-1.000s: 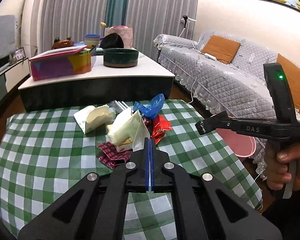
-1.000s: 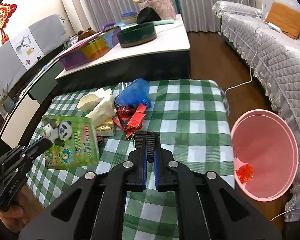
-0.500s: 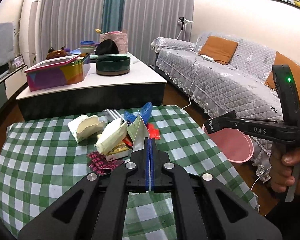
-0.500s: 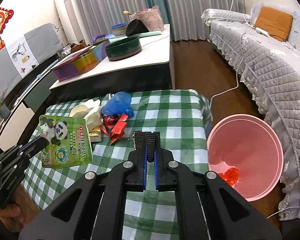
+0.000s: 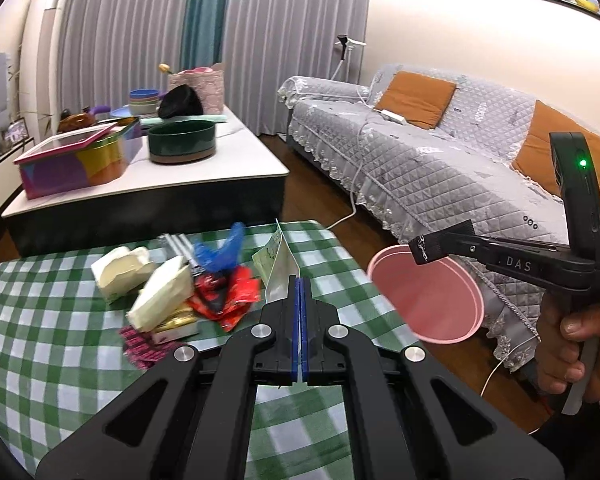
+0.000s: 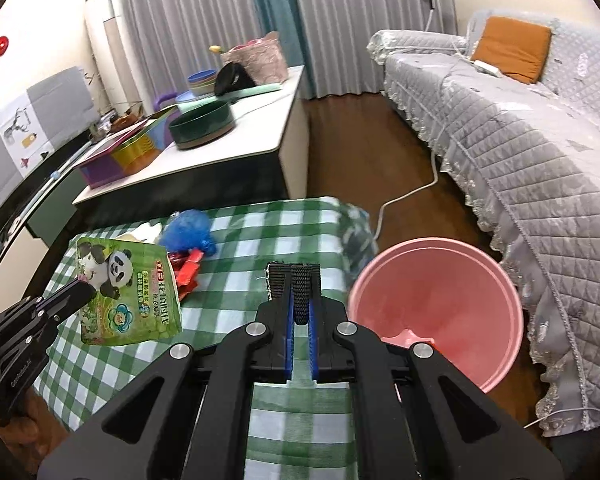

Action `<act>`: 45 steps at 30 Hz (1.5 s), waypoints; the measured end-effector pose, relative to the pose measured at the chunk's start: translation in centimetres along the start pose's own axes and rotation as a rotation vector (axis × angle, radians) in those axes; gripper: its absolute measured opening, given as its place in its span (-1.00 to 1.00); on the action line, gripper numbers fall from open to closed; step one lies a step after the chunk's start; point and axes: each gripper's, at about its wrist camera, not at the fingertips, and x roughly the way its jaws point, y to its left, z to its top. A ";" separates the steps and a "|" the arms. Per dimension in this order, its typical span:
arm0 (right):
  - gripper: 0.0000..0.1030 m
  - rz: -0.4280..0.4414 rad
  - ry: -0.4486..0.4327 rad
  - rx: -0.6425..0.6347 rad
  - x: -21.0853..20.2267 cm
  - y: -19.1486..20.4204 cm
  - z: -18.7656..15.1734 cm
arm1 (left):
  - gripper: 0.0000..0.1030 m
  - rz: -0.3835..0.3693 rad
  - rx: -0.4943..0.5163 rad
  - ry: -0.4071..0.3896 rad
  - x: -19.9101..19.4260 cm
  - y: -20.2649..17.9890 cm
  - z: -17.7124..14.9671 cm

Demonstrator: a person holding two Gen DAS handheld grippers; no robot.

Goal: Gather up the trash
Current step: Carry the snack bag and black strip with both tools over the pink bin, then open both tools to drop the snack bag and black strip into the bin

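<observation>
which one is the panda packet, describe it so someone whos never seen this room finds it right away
Start at the green-checked table beside the pink bin. Above its near left part, the left gripper is shut on the panda packet, a flat green pouch. Unlike the wrappers piled on the cloth, it hangs in the air and shows a cartoon panda.

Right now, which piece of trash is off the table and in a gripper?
The green panda snack pouch, pinched at its edge by the left gripper above the checked tablecloth; the blue bag and red wrappers lie on the cloth.
</observation>
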 end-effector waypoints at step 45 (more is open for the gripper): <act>-0.85 -0.289 -0.007 0.173 0.7 -13.1 2.7 | -1.00 -0.240 0.079 0.109 14.5 -15.1 4.3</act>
